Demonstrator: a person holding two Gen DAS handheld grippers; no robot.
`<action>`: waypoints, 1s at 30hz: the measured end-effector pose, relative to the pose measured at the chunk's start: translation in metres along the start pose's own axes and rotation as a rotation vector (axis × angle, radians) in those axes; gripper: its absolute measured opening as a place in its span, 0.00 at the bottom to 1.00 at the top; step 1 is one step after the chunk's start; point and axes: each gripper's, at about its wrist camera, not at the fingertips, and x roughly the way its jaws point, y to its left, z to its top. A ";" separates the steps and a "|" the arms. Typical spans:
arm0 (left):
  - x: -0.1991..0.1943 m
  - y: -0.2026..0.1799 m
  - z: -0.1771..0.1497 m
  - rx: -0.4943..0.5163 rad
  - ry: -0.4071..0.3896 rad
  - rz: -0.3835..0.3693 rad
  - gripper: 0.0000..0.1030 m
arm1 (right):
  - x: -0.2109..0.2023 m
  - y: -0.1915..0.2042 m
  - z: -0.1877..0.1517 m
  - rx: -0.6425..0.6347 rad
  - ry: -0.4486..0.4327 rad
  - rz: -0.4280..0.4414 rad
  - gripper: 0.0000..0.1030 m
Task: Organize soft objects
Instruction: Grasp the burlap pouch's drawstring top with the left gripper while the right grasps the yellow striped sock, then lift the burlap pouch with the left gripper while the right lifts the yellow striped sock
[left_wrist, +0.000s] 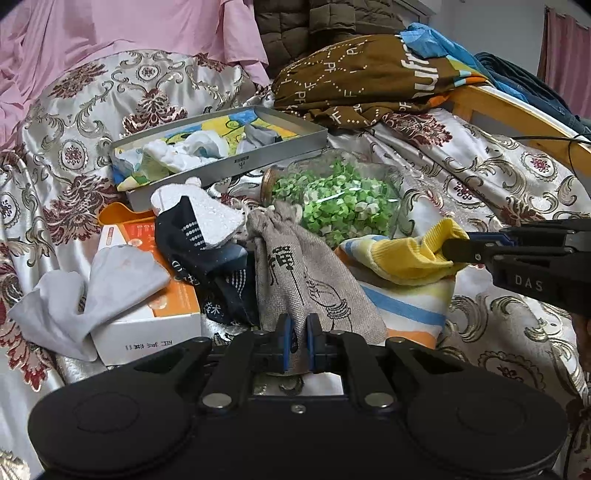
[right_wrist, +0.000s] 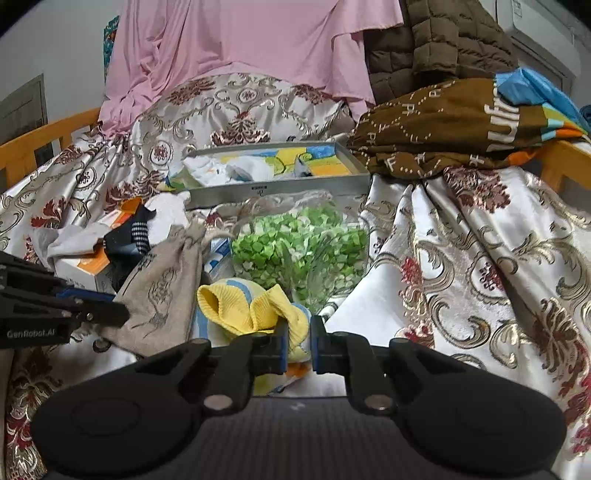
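Note:
A grey linen drawstring bag (left_wrist: 295, 280) lies on the patterned bedspread, and my left gripper (left_wrist: 298, 343) is shut on its near end. In the right wrist view the same bag (right_wrist: 162, 288) lies at the left with the left gripper (right_wrist: 120, 314) at its edge. Right of the bag lies a striped sock with a yellow cuff (left_wrist: 406, 258). My right gripper (left_wrist: 448, 251) comes in from the right and pinches that cuff. Its own view shows the sock (right_wrist: 236, 306) with the right gripper (right_wrist: 298, 343) shut on the yellow cuff.
A grey tray (left_wrist: 258, 158) behind holds several socks. A glass jar of green paper stars (left_wrist: 340, 199) lies between tray and bag. At left are a navy sock (left_wrist: 195, 243), a white sock (left_wrist: 92, 291) and an orange-white box (left_wrist: 162, 325). Brown cloth (left_wrist: 362, 81) and a wooden rail (left_wrist: 498, 107) are at back right.

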 end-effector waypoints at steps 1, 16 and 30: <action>-0.003 -0.002 0.000 0.001 -0.006 0.001 0.08 | -0.002 0.000 0.001 -0.003 -0.008 -0.002 0.12; -0.043 -0.013 -0.007 -0.054 -0.047 0.011 0.06 | -0.033 0.000 0.005 -0.011 -0.097 -0.002 0.11; -0.057 -0.015 -0.012 -0.100 -0.058 -0.014 0.05 | -0.049 -0.006 0.009 0.023 -0.143 0.017 0.10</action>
